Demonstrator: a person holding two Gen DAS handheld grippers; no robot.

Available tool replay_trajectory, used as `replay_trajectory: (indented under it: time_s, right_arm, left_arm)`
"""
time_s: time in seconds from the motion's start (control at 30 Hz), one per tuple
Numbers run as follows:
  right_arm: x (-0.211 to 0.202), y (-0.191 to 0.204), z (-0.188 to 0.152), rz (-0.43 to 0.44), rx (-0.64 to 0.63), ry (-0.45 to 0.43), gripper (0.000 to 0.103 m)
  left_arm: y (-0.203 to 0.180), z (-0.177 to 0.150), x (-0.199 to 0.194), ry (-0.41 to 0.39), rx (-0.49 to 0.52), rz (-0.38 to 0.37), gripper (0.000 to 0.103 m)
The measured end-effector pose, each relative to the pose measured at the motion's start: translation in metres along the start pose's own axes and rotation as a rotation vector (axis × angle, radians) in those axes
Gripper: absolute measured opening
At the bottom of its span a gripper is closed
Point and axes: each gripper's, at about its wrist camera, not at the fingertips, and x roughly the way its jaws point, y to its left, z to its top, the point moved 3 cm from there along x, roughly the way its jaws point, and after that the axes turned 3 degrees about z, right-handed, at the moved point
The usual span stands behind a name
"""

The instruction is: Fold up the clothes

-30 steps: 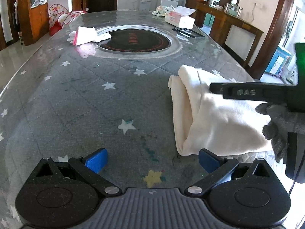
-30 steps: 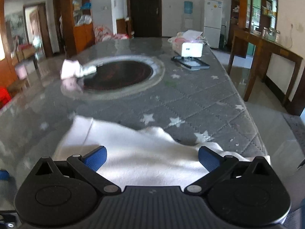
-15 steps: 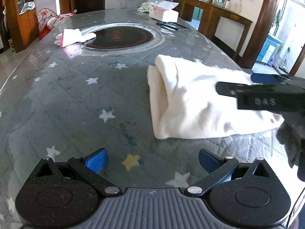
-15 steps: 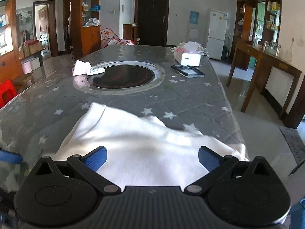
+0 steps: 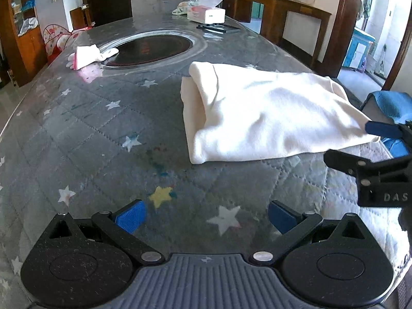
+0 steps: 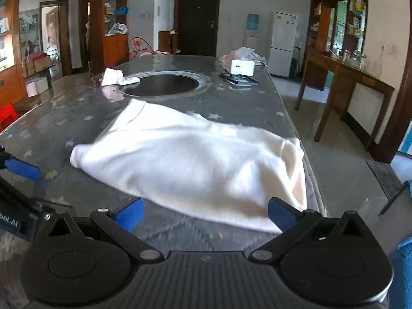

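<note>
On the starred table (image 5: 77, 134), folded cream cloth (image 5: 260, 118) lies beyond both grippers' wide, empty jaws.

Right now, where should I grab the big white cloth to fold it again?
Probably pinch the white cloth at its loose near corner, where the layered edges meet flat on the table. Come in low from the near side with the right hand-held gripper, which is open and closest. The far-left end is a rounded fold, harder to pinch.
</note>
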Motion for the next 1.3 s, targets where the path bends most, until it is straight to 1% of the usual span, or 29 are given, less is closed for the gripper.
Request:
replay_trajectory:
  time_s: [0.23, 0.33, 0.53, 0.9, 1.3]
  right_arm:
    - [-0.006, -0.008, -0.017, -0.026, 0.107, 0.02, 0.103]
    - [-0.007, -0.011, -0.024, -0.046, 0.131, 0.043, 0.103]
    - [-0.013, -0.011, -0.032, -0.082, 0.162, 0.048, 0.103]
    - [-0.018, -0.005, -0.039, -0.137, 0.18, 0.056, 0.103]
    - [-0.015, -0.004, -0.039, -0.146, 0.182, 0.057, 0.103]
  left_arm:
    - [-0.004, -0.004, -0.001, -0.001, 0.023, 0.007, 0.103]
    - [-0.004, -0.005, -0.001, -0.004, 0.023, 0.009, 0.103]
    - [-0.004, -0.006, -0.001, -0.006, 0.021, 0.011, 0.103]
    - [-0.004, -0.006, -0.001, -0.006, 0.015, 0.018, 0.103]
    - [-0.004, -0.007, -0.001, -0.004, 0.009, 0.022, 0.103]
